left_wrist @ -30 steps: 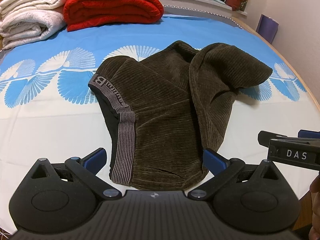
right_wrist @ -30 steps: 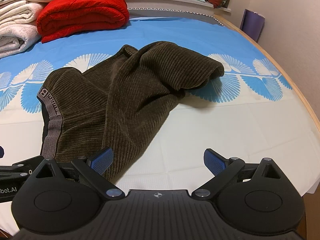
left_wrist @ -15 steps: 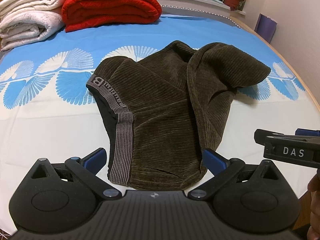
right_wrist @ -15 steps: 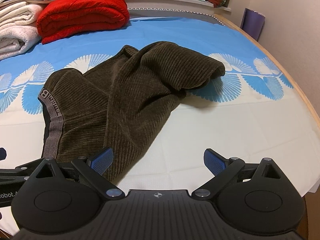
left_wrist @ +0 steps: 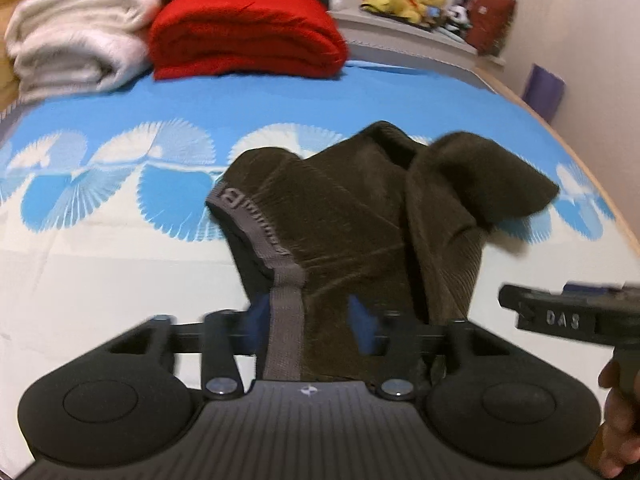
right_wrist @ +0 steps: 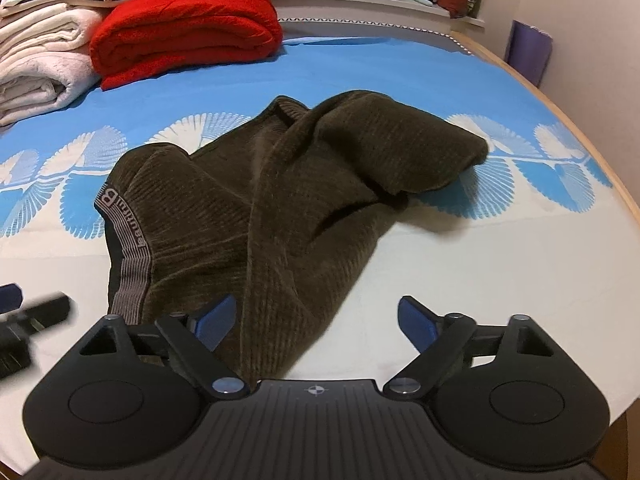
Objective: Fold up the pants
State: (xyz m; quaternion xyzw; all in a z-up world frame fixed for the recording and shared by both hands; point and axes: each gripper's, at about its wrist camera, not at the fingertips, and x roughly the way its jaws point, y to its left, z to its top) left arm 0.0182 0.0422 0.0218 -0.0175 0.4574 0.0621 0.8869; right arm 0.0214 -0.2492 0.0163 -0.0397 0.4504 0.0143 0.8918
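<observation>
Corduroy pants (left_wrist: 360, 232) lay crumpled on the bed (left_wrist: 100, 280), near its front edge, waistband (left_wrist: 280, 272) toward the front-left. The legs ran away toward the far right, and one was doubled back near the right edge; the long axis ran roughly front-left to far-right. Left gripper (left_wrist: 310, 316) had its fingers drawn in around the waistband end, apparently pinching it, probably to lift and straighten. Right gripper (right_wrist: 316, 320) was spread wide, one finger (right_wrist: 214, 318) resting on the near fabric edge, nothing held.
</observation>
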